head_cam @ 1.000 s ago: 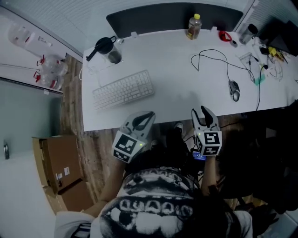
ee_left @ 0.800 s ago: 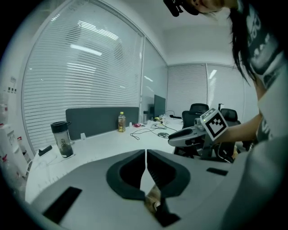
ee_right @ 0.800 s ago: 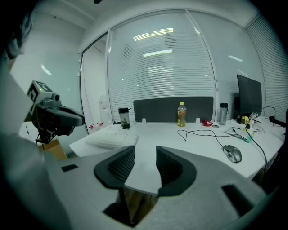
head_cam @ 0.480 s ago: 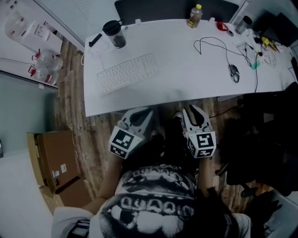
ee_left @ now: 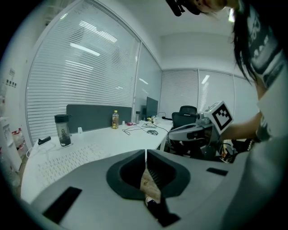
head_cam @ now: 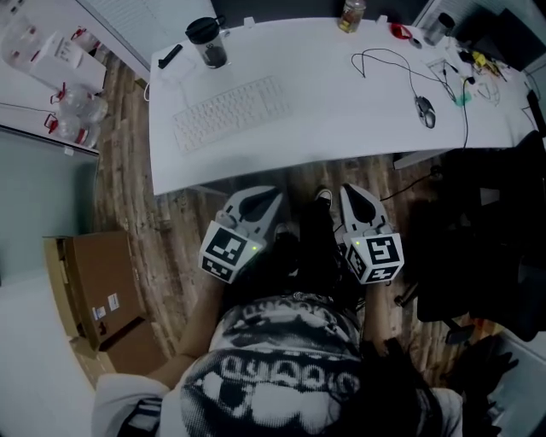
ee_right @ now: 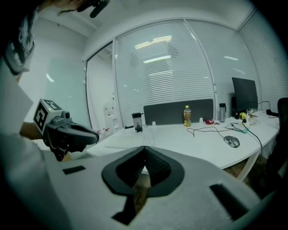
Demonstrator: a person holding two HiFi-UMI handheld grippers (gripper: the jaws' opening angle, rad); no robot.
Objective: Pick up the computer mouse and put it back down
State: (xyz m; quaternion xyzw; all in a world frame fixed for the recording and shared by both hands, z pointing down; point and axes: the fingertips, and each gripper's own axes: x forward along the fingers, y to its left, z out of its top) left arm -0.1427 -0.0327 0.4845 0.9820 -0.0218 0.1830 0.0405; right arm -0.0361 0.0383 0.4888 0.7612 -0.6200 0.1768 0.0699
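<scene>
Mouse: on the worktop [head_cam: 341, 111]. The mouse [head_cam: 424, 111] lies ahead and to the right of my right gripper [head_cam: 351, 189], well apart.
Long axis: it runs roughly away from me. The cable [head_cam: 399, 56] end faces the far edge.
Grippers: right closed, empty; left gripper [head_cam: 271, 195] closed, empty.
Around: the keyboard [head_cam: 226, 111] and tumbler [head_cam: 207, 43] are ahead-left of the left gripper, and the bottle [head_cam: 350, 15] is far ahead.
Edges: the worktop's near edge lies just ahead of both grippers, which hang over the wooden floor [head_cam: 171, 222].
Room: bare worktop between keyboard and mouse.

Hand-held gripper [ee_right: 145, 148] closed, mouse [ee_right: 232, 141] on desk [ee_right: 193, 146]
</scene>
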